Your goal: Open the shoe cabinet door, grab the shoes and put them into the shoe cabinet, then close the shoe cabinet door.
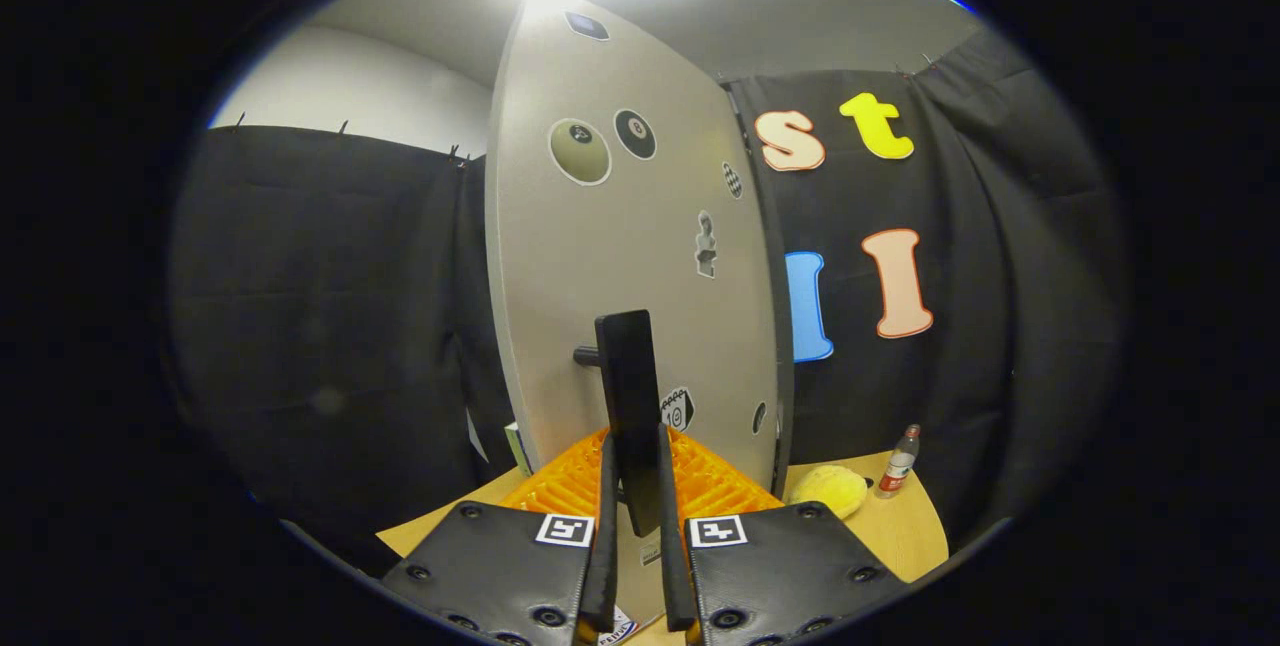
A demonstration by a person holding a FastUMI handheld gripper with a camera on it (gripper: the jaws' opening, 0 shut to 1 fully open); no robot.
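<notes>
Your gripper: fingers nearly closed, clamped either side of black door handle, both seem to press on it. Handle's long axis vertical, runs up from between fingertips; short stem joins it to cabinet door just beyond. Door stands upright, seen at an angle, hinge side not clear to you. Orange ribbed thing low behind fingers, identity unsure. Beyond right finger on wooden table: yellow soft item, possibly shoe, cannot confirm; small bottle beside it. Next move likely swings door by handle.
</notes>
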